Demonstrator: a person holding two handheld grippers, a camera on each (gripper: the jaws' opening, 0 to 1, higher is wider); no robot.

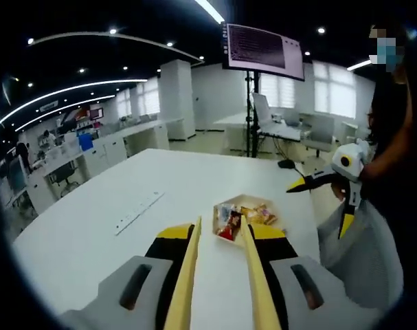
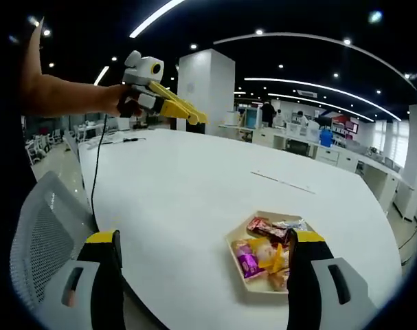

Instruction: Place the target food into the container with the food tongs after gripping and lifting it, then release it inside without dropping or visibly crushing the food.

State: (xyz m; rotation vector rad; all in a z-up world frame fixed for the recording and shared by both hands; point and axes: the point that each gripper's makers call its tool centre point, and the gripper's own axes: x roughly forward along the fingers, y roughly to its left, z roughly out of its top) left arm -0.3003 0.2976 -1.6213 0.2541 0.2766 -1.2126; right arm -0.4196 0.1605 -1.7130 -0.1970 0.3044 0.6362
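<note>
A cream hexagonal tray holding several wrapped snacks rests on the white table. My left gripper is shut on yellow food tongs, whose two arms reach forward, spread apart, with their tips just short of the tray. A person's hand holds that gripper high above the table's far side in the right gripper view. My right gripper is open wide, with the tray next to its right jaw. It hangs beyond the table's right edge, held by a person.
A long flat strip lies on the table. A grey mesh chair stands at the table's edge. A monitor on a stand is behind the table. A cable hangs near the chair.
</note>
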